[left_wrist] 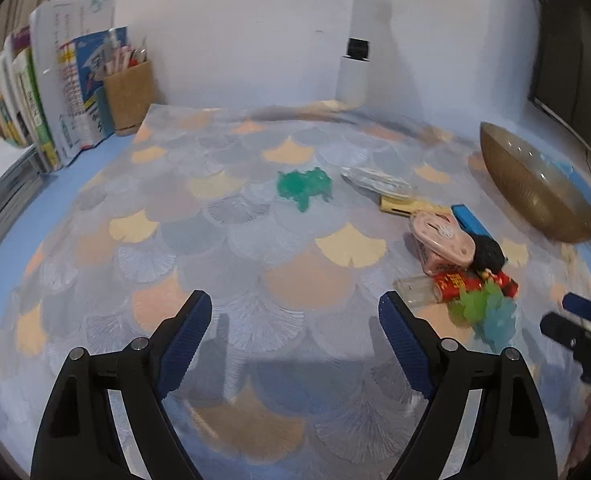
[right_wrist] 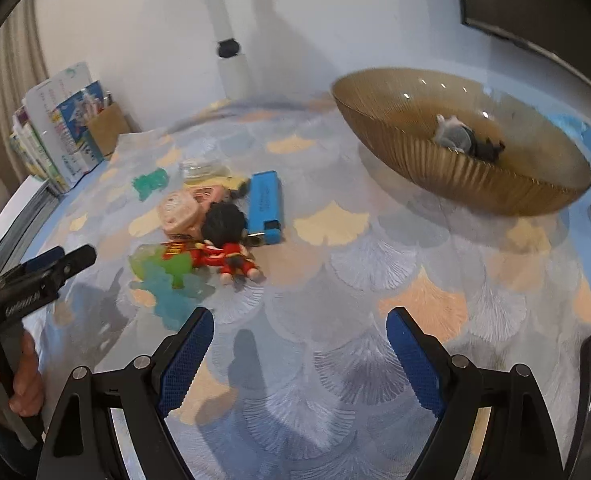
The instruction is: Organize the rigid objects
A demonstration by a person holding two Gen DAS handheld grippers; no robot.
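my right gripper [right_wrist: 299, 344] hangs over bare mat, jaws wide apart and holding nothing. the red-robed figurine [right_wrist: 225, 258] lies ahead and to its left, long axis roughly crosswise, in the clutter beside the blue lighter [right_wrist: 264, 206]. the bowl [right_wrist: 435, 168] sits ahead-right. my left gripper [left_wrist: 297, 320] is spread too, empty, farther off i'd judge.

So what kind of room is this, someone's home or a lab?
Probably a home desk: books stacked by the wall, a cardboard pen holder, a patterned mat and a monitor's edge.
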